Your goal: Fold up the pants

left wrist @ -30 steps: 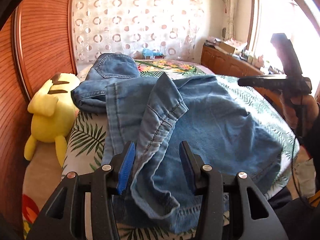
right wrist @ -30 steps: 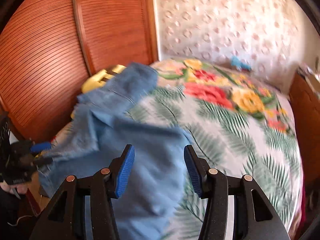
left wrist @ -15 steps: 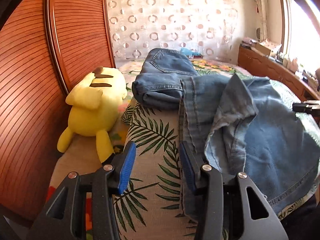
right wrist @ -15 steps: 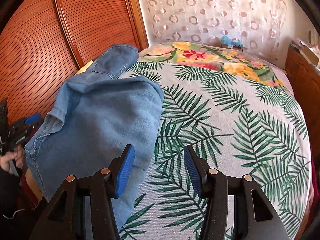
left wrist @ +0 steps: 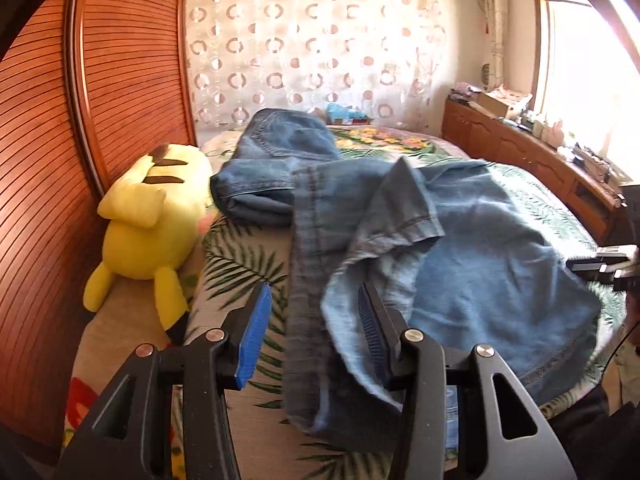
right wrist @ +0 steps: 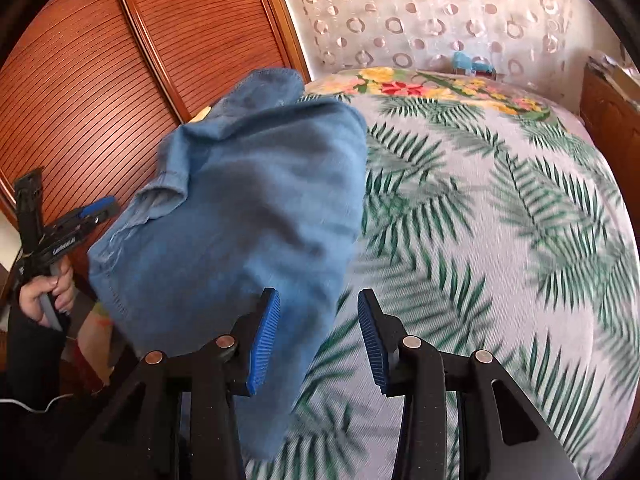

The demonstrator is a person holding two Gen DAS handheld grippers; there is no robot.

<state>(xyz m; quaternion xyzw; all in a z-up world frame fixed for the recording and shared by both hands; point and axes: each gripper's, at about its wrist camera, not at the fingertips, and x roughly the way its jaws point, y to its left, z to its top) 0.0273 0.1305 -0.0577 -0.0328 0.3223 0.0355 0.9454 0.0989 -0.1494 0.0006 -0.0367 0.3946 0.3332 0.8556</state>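
Reaching: left claw (left wrist: 312, 336) spread, astride the jeans (left wrist: 460, 248) near hem to lift it.
Right claw (right wrist: 318, 336): closing toward jeans' right edge, nothing pinched yet.
Bed (right wrist: 500, 208): flat folding surface.

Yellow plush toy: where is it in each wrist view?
Left wrist: yellow plush toy lies at left, beside the jeans, against the slatted wooden doors.
Right wrist: hidden behind the jeans, or nearly so.
Shared landmark: the circle-patterned curtain.
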